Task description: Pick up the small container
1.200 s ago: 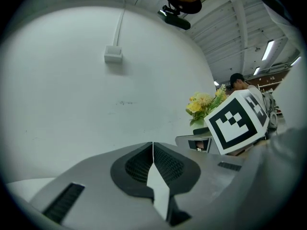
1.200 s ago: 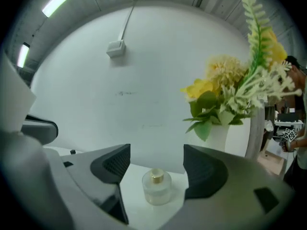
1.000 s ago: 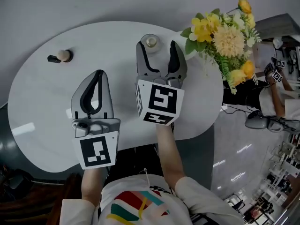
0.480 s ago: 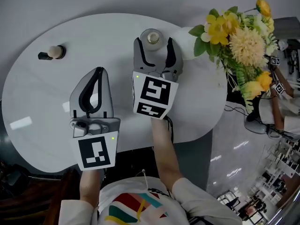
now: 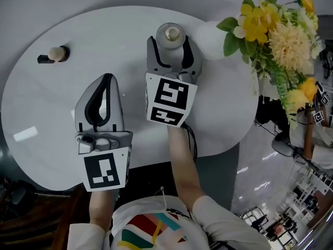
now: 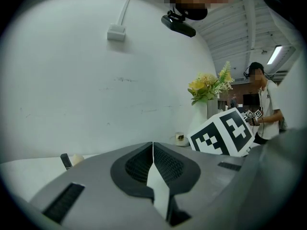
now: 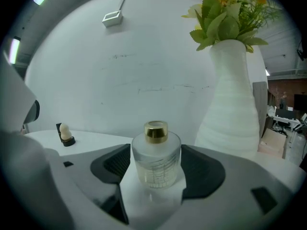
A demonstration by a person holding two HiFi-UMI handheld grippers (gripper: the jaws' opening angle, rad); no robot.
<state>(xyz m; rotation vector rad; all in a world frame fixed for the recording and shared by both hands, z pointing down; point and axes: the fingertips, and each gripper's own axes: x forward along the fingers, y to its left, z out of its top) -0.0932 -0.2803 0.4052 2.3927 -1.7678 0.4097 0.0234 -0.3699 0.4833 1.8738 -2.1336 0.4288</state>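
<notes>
One bench (image 5: pixel 57 119) carries three things. One small container (image 7: pixel 156 163) with one gold cap (image 7: pixel 156 131) stands between the fingers of the right gripper (image 5: pixel 169 43). One white vase (image 5: pixel 210 38) with one bunch of flowers (image 5: pixel 276 27) stands just right of those fingers. One pale knob (image 5: pixel 53 53) lies well left of the fingers of the left gripper (image 5: pixel 107 78). There are two grippers in all.

White rounded table (image 5: pixel 52 113). Far centre: small container (image 5: pixel 170 35), gold cap. Just right: white vase (image 5: pixel 210 35). Far left: pale knob (image 5: pixel 53 53), dark base.
</notes>
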